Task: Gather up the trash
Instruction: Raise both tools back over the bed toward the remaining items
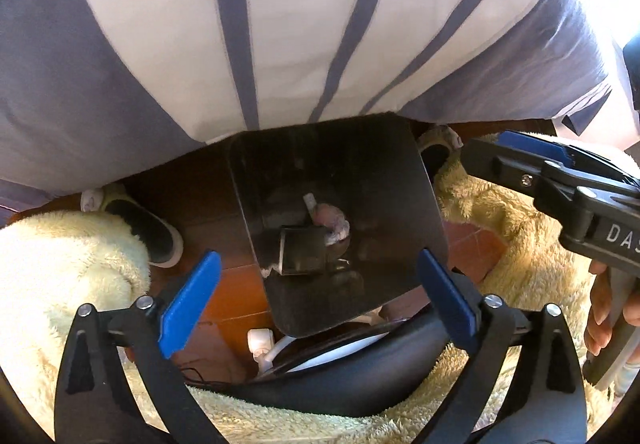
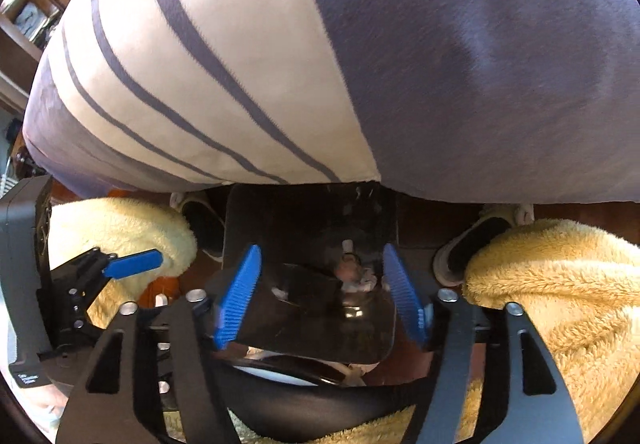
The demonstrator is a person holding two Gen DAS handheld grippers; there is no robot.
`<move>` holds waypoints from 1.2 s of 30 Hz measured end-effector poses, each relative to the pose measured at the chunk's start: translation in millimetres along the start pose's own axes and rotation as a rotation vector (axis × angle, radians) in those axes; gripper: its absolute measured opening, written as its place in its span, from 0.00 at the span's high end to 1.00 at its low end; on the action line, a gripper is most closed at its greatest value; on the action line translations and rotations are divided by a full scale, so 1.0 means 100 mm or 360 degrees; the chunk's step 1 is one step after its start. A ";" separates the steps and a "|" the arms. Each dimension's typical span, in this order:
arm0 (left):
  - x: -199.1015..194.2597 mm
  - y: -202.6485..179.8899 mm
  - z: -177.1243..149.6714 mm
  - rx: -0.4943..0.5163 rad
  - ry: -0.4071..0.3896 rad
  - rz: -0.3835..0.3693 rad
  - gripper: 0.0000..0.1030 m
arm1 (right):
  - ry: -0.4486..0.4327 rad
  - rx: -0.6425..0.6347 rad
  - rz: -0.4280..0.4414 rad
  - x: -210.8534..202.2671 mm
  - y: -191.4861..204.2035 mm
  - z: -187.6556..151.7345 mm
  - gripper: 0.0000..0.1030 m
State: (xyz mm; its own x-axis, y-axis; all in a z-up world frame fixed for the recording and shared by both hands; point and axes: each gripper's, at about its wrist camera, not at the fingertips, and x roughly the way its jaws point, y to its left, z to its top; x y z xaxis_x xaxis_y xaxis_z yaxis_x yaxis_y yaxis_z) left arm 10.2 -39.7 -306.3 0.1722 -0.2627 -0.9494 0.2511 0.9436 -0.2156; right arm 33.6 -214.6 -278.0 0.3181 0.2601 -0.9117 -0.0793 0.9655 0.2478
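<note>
A large pillow, cream with grey-violet stripes and broad grey-violet panels, fills the upper half of both wrist views and hangs close over everything below. Under it lies a floor of reddish-brown tiles, with a warmer orange patch showing at the right in the left wrist view. The person's legs, in fluffy pale-yellow trousers, frame the scene on both sides, and dark slippers with light rims rest on the tiles. A wooden shelf unit shows in the far upper left corner of the right wrist view.

Between the feet stands a black bin lined with a glossy black bag, its mouth open upward. Deep inside it sits the trash: a crumpled pinkish-white wad with a small pale stub beside it, next to a dark boxy item. A dark curved bar with a white band runs just below the bin.

The left gripper points steeply down at the near edge of the bin, its blue-padded jaws spread wide with nothing between the pads. The right gripper hangs over the bin mouth, its jaws also parted, gripping nothing; the trash lies below and between the pads. A hand holds the right gripper's handle at the left view's right edge.
</note>
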 end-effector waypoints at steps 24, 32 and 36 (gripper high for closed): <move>-1.24 0.15 0.25 -0.0007 -0.0520 0.0179 0.08 | -0.0467 -0.0074 -0.0191 -1.04 0.04 0.34 0.04; -1.63 0.41 0.65 -0.0048 -0.0682 0.0283 0.08 | -0.0607 -0.0097 -0.0225 -1.29 0.02 0.79 0.04; -1.75 0.52 0.91 -0.0059 -0.0737 0.0329 0.08 | -0.0633 -0.0128 -0.0229 -1.28 0.09 1.04 0.04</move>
State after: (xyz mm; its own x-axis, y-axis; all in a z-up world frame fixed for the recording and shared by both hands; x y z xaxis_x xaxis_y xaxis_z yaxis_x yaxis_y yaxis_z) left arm 79.9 37.2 -131.1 0.6213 -0.1235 -0.7738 0.1343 0.9897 -0.0500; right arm 90.1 -240.1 -125.1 0.6695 0.1151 -0.7339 -0.0761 0.9934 0.0864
